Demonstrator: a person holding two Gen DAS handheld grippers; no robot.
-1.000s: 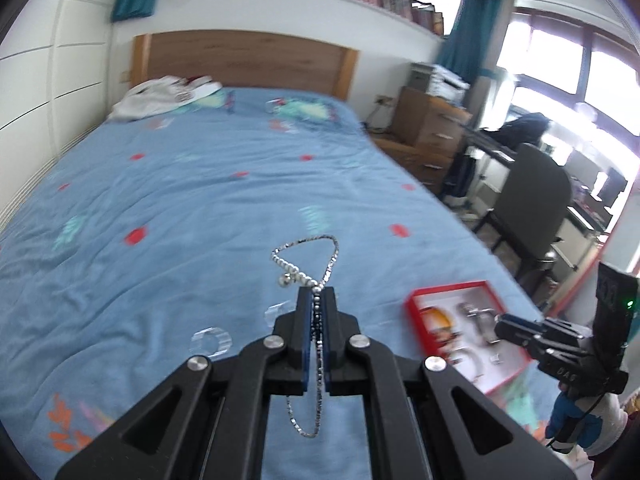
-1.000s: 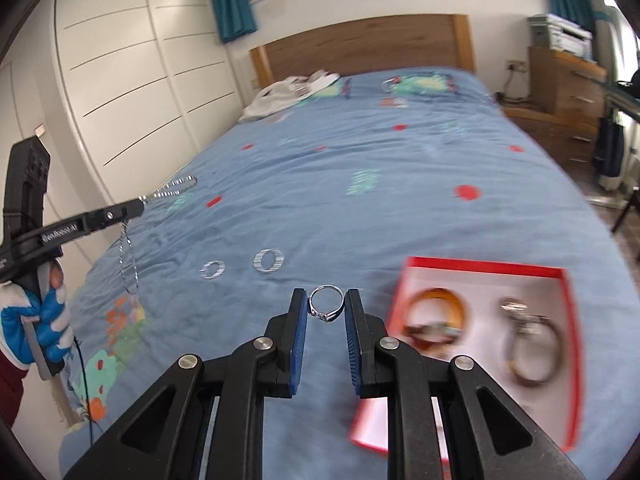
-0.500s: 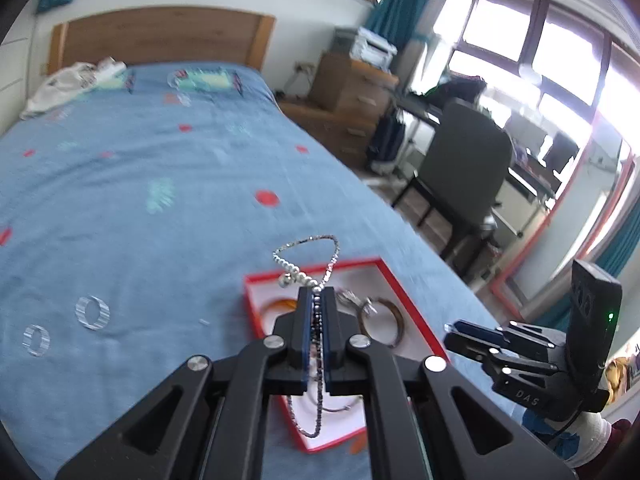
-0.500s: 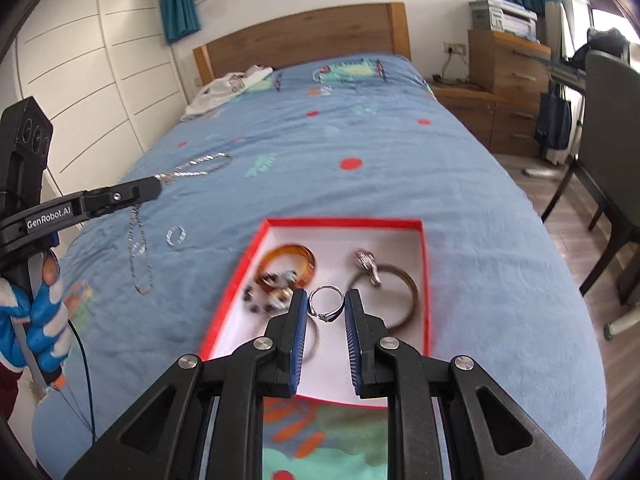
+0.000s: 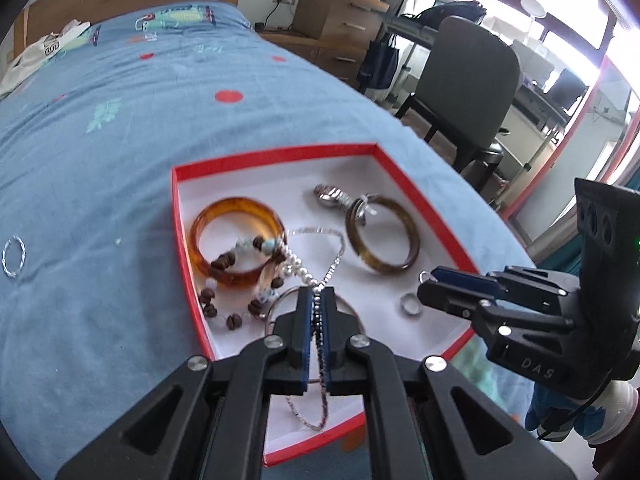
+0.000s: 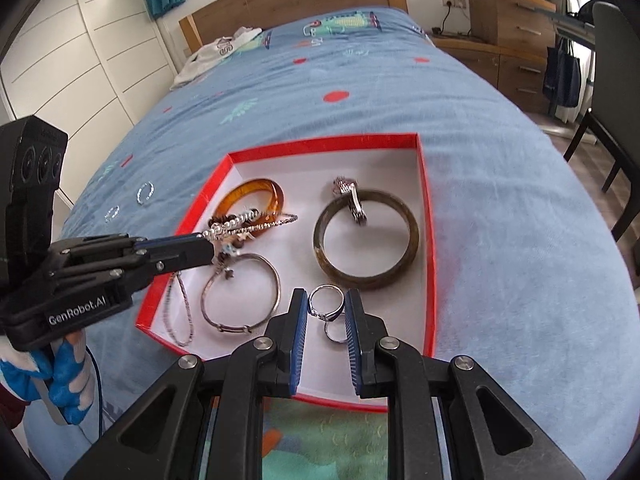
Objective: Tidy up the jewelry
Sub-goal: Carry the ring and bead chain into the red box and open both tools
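Left claw (image 5: 316,300), fingers nearly closed, clamps a silver bead-and-chain necklace (image 5: 332,268); one loop lies forward over the white floor of the shallow red-walled cardboard box (image 5: 276,153), the other hangs below the fingers. Right claw (image 6: 326,312), fingers parted only by the width of the piece, pinches a small silver ring with a setting (image 6: 326,302) just above the box floor near its front wall.

Box contents, right wrist view: translucent amber bangle (image 6: 256,192) at left rear, with a brown-and-white beaded bracelet (image 5: 224,300) draped over it; dark olive stone bangle (image 6: 366,240) at right, a silver metal-link watch (image 6: 352,200) resting across its rear rim; thin silver wire bangle (image 6: 240,292) at front left; a plain silver band ring (image 6: 334,334) on the floor directly beneath the right claw.

The box rests on a blue patterned bedspread (image 6: 400,92). Two small silver hoop rings (image 6: 145,192) lie on the bedspread left of the box, apart from it.
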